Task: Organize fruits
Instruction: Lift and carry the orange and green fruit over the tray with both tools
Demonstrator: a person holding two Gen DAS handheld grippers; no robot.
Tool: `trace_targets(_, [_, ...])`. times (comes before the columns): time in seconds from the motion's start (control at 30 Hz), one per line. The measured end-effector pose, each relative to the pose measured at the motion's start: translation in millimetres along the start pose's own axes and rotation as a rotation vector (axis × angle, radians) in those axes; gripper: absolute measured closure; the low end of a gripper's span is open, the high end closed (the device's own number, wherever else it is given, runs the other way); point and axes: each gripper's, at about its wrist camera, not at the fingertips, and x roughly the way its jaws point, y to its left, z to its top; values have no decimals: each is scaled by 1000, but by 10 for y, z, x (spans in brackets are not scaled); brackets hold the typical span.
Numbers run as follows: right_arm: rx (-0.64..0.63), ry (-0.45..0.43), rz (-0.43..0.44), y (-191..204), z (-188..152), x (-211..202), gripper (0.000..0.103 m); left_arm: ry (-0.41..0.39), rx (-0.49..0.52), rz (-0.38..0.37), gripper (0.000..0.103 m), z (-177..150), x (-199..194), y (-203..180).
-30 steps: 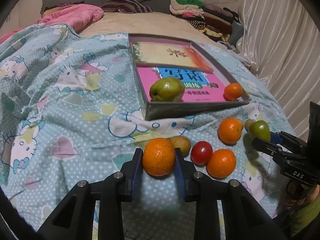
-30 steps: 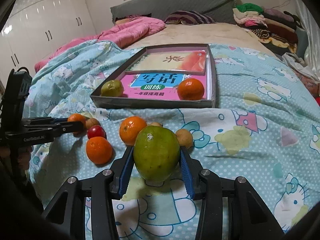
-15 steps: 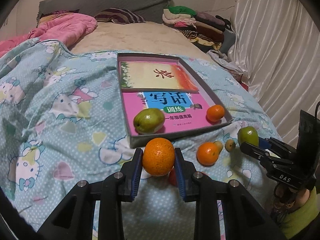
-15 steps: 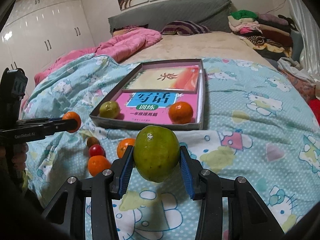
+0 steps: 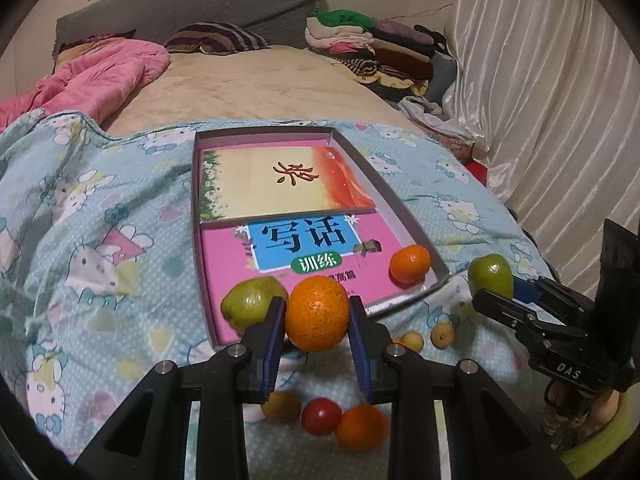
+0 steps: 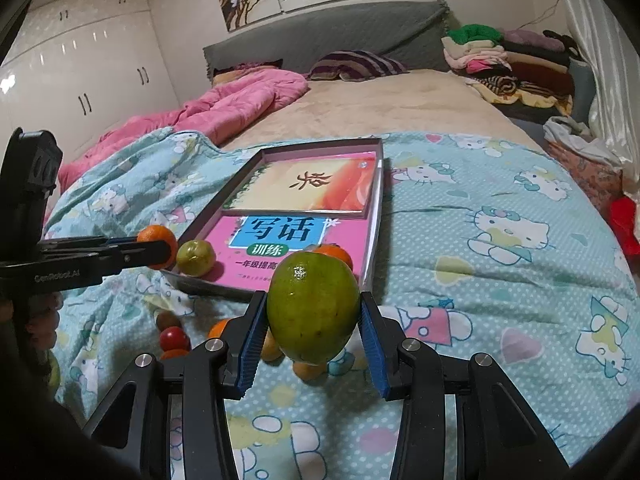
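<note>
Left gripper (image 5: 317, 314): jaws clamped on an orange (image 5: 317, 313), held in the air over the near edge of the tray.
Right gripper (image 6: 313, 316): jaws closed around a large green fruit (image 6: 313, 307), pads pressing both its sides — lifted clear of the bedspread.
Loose fruit: a red tomato (image 5: 321, 416), a second orange (image 5: 361, 427) and a few small yellowish fruits lie on the bedspread (image 5: 100, 240) just in front of the tray.
Tray (image 5: 416, 224): shallow grey box on the bed, two books lying flat inside.
Fruit in tray: a green fruit (image 5: 252, 302) in the near left corner, a small orange (image 5: 410, 263) in the near right corner — well apart.
Far end: pink quilt (image 5: 100, 76), striped pillow, stack of folded clothes by the curtain.
</note>
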Motion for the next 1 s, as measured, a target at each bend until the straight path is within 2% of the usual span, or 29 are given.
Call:
trace_targets(0.6, [-19, -7, -8, -138, 496, 234, 57, 35, 69, -25, 72, 125, 486, -240])
trace_targets(1.0, [-81, 60, -8, -149, 815, 666, 57, 92, 76, -29, 72, 126, 741, -203])
